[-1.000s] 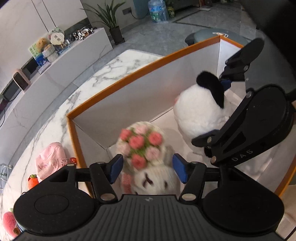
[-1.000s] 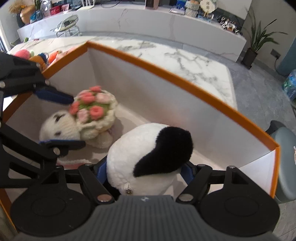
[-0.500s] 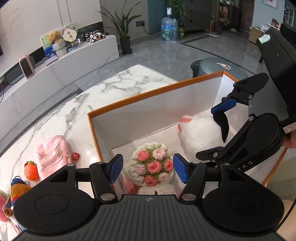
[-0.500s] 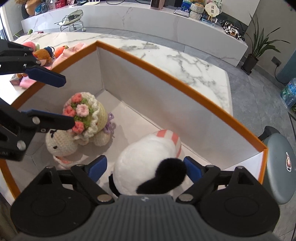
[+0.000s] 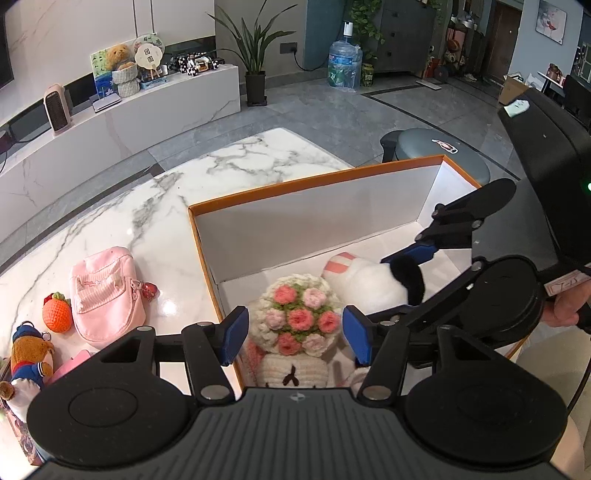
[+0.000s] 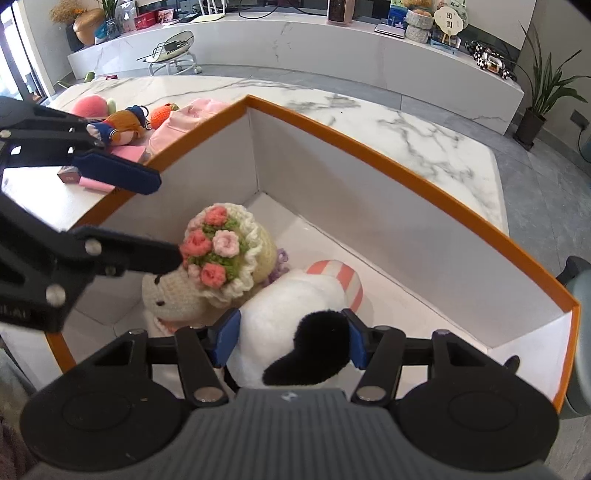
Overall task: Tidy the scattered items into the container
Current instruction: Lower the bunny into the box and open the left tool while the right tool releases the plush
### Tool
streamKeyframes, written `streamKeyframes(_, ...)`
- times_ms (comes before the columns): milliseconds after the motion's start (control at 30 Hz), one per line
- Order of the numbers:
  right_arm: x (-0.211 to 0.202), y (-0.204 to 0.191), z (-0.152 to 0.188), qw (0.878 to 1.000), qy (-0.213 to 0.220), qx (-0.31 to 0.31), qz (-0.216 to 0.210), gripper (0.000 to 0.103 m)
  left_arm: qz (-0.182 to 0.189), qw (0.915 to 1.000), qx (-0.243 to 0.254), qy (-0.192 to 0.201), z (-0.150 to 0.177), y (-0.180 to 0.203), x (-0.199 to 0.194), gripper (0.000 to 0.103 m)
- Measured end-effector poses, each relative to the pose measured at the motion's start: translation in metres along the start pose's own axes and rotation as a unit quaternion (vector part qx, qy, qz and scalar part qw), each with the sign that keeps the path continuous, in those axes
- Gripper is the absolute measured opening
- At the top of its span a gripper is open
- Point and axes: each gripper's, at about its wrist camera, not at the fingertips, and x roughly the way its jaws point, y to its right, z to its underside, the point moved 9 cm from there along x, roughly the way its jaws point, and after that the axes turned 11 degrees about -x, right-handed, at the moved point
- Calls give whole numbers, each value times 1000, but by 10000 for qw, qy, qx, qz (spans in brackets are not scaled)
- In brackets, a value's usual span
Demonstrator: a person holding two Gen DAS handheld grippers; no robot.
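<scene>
Inside, orange-rimmed white cardboard box [image 6: 406,177] on marble table's far end, crocheted flower-capped bunny [image 5: 299,325] beside white plush with black ear [image 6: 295,332], left gripper [image 5: 293,334] spread above bunny, right gripper [image 6: 291,338] just narrowed, pads astride plush, contact unclear, pink pouch [image 5: 105,295] outside.

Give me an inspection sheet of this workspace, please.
Surface: marble table, toys scattered beside the box.
Job's things: white plush and crochet toy lie in the orange-rimmed box; pink pouch, orange toy and bear doll lie outside.
Clutter: nothing seen.
Grippers: left hand-held gripper open above the crochet toy; right hand-held gripper has just been closing, white plush between its jaws, contact unclear.
Cables: cords on the far shelf.
Surroundings: potted plant, water bottle, stool.
</scene>
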Motion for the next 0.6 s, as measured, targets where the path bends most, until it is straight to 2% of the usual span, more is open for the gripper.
streamKeyframes(200, 0, -2, -4, 9998, 28, 176, -69, 61, 8, 10000, -59, -41, 6, 2, 0, 67)
streamKeyframes(600, -26, -12, -6, 9991, 83, 275, 318, 71, -89, 9999, -64, 92, 11, 6, -33, 67)
